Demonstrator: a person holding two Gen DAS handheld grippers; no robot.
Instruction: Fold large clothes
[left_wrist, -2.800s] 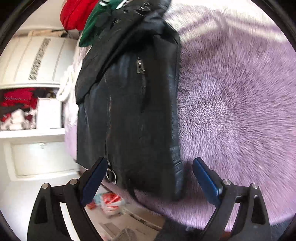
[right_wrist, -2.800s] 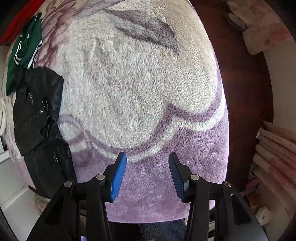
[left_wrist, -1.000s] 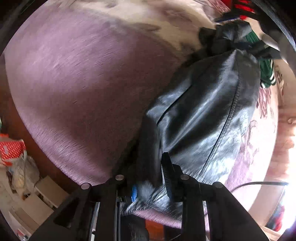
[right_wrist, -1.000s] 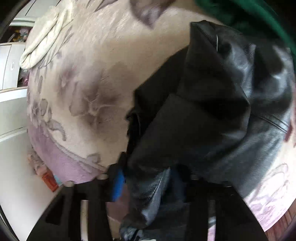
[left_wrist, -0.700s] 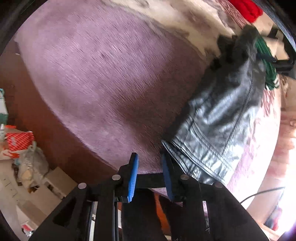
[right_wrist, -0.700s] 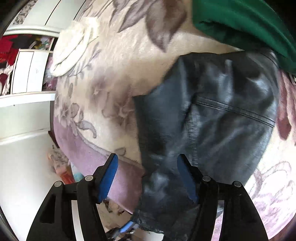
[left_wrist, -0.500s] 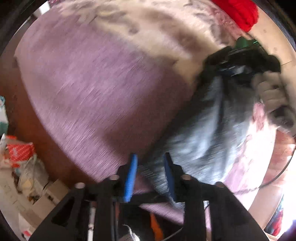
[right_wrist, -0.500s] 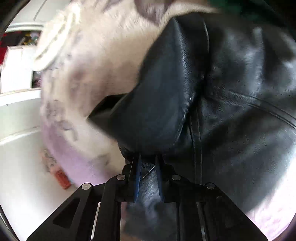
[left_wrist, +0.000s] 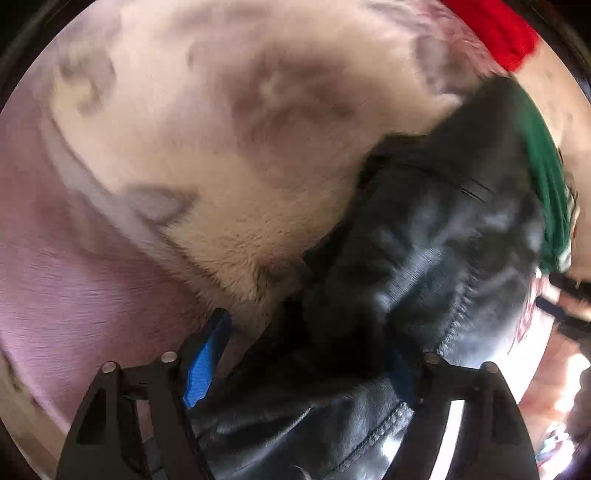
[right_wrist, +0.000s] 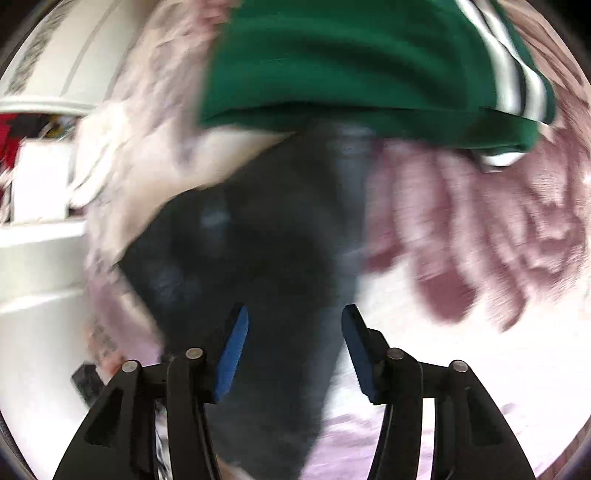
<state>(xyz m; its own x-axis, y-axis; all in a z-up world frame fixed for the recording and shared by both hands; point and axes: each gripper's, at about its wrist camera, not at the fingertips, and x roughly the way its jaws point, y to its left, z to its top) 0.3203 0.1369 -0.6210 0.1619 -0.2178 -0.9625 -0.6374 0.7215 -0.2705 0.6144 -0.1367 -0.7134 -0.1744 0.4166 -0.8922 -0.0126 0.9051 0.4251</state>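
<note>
A black leather jacket (left_wrist: 424, 266) lies crumpled on a plush purple and cream blanket (left_wrist: 221, 147). Its far end touches a green garment (left_wrist: 543, 177). My left gripper (left_wrist: 306, 365) hangs just above the jacket's near end, and its jaws are opening wide. The left pad (left_wrist: 207, 358) is clear of the leather; a fold partly hides the right one. The right wrist view is blurred. There the jacket (right_wrist: 266, 240) runs beneath my right gripper (right_wrist: 295, 352), whose jaws are opening with the pads off the leather. The green garment (right_wrist: 351, 62) with white stripes lies just beyond.
A red garment (left_wrist: 495, 26) lies at the blanket's far edge. A white cabinet (right_wrist: 37, 166) with shelves stands past the bed's left side, with pale floor (right_wrist: 33, 350) below it. The blanket (right_wrist: 480, 221) spreads to the right of the jacket.
Half a second ago both grippers were pinched on the jacket's edge. Both now stand open and have swept across the blanket toward the green garment, with the jacket bunched up beneath them.
</note>
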